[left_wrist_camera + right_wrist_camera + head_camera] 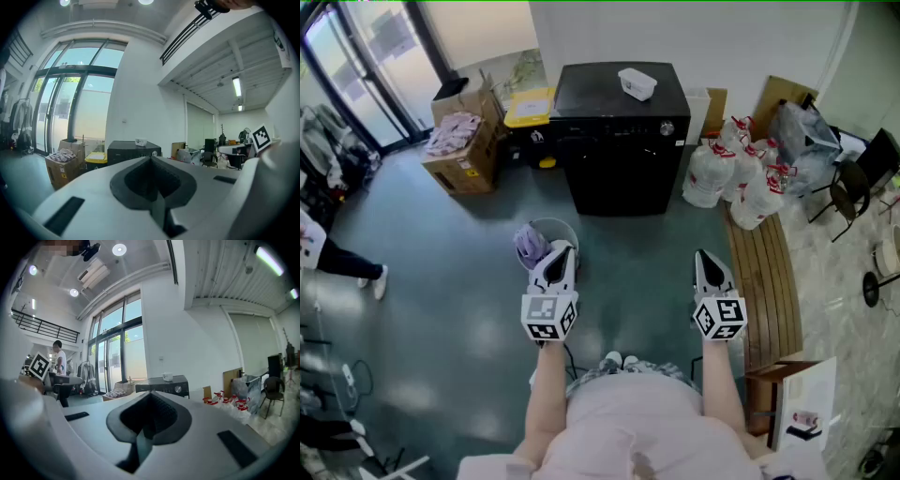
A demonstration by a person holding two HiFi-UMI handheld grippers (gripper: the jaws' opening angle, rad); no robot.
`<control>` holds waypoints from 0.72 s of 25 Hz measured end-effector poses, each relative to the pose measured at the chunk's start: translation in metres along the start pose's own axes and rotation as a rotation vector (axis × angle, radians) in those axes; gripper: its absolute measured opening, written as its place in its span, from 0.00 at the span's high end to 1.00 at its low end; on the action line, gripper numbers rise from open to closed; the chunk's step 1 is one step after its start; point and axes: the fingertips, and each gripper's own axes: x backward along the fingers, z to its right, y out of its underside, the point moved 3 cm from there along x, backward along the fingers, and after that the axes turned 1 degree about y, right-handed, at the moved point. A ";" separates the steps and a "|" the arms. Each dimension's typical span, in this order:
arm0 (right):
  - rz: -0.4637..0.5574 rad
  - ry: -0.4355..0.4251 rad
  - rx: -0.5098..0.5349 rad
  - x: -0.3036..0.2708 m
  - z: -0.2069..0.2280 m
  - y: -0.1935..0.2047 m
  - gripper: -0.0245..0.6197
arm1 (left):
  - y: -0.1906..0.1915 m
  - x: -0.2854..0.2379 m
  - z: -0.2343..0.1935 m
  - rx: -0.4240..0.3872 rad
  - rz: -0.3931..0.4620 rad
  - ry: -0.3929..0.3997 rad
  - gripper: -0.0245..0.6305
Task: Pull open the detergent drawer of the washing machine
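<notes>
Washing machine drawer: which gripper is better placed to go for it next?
Left, marginally. The left gripper and right gripper are both shut, empty and far from the washing machine. Its knob sits at the panel's right end, so the drawer, not discernible here, is probably left.

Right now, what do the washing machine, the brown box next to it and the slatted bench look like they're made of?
The washing machine: black casing with a slight sheen on top, probably painted metal or plastic; the look leaves that open. The brown box: matte cardboard, shown by its folded-open flaps. The slatted bench: wood, going by its warm brown parallel slats.
</notes>
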 end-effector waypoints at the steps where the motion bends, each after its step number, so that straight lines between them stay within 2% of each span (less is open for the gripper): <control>1: 0.000 -0.001 -0.001 0.000 -0.001 0.000 0.94 | 0.001 0.001 -0.001 0.001 -0.001 -0.001 0.93; 18: -0.006 -0.001 0.007 -0.004 -0.016 -0.001 0.94 | 0.003 0.002 -0.010 0.011 -0.011 0.016 0.93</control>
